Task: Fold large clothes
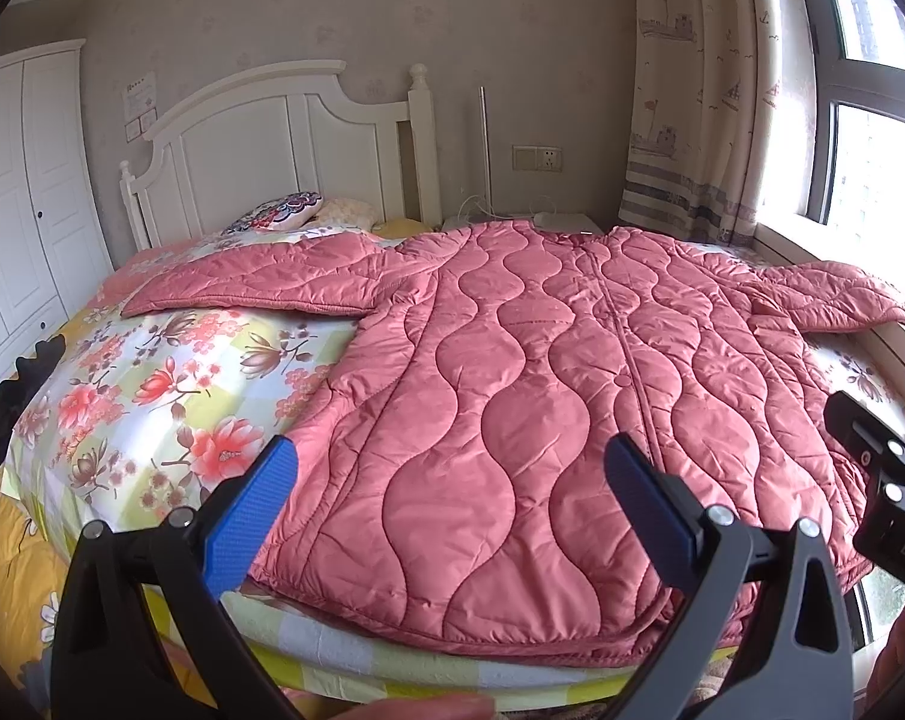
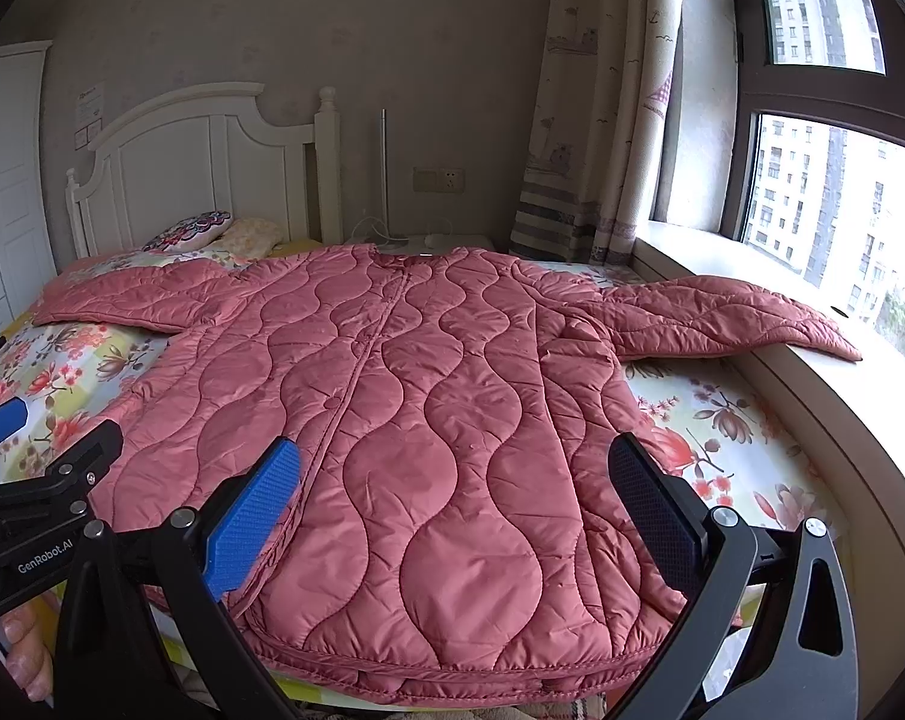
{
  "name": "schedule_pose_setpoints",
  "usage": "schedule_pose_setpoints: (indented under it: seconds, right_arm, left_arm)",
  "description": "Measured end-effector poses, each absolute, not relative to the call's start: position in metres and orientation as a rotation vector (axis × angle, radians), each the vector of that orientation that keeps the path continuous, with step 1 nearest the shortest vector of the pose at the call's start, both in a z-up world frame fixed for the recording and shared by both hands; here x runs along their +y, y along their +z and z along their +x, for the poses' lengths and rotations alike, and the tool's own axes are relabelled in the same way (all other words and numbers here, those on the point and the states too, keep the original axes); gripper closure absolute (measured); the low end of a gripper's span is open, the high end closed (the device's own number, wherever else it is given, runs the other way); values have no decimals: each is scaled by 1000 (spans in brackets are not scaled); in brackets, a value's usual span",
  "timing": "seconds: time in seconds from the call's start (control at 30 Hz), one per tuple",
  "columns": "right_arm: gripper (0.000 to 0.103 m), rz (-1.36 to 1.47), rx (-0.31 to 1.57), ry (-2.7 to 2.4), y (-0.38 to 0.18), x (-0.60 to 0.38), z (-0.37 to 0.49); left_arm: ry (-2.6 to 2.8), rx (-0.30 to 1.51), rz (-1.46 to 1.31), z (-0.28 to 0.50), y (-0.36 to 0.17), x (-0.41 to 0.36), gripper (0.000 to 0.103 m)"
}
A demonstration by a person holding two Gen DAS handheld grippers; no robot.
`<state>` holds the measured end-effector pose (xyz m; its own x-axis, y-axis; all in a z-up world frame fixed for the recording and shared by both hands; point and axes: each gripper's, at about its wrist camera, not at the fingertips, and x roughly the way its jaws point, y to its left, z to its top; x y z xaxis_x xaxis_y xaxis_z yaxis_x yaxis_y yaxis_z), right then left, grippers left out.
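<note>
A large pink quilted coat lies spread flat, front up, on the bed, hem toward me, collar at the far side. It also shows in the right wrist view. Its left sleeve lies out over the floral sheet. Its right sleeve reaches onto the windowsill. My left gripper is open and empty, above the hem's left part. My right gripper is open and empty, above the hem's right part. The right gripper's body shows at the left wrist view's right edge.
The bed has a floral sheet and a white headboard, with pillows at the head. A white wardrobe stands left. A windowsill, window and curtain are right. A nightstand stands behind the collar.
</note>
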<state>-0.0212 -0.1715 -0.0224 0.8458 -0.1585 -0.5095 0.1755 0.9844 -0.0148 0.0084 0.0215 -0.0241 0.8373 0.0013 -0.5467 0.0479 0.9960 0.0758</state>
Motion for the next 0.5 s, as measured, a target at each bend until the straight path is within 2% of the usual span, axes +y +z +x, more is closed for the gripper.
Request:
schedule_pose_setpoints:
  seconds: [0.5]
  right_arm:
    - [4, 30, 561, -188, -33, -181, -8]
  left_arm:
    - [-46, 620, 109, 40, -34, 12, 2]
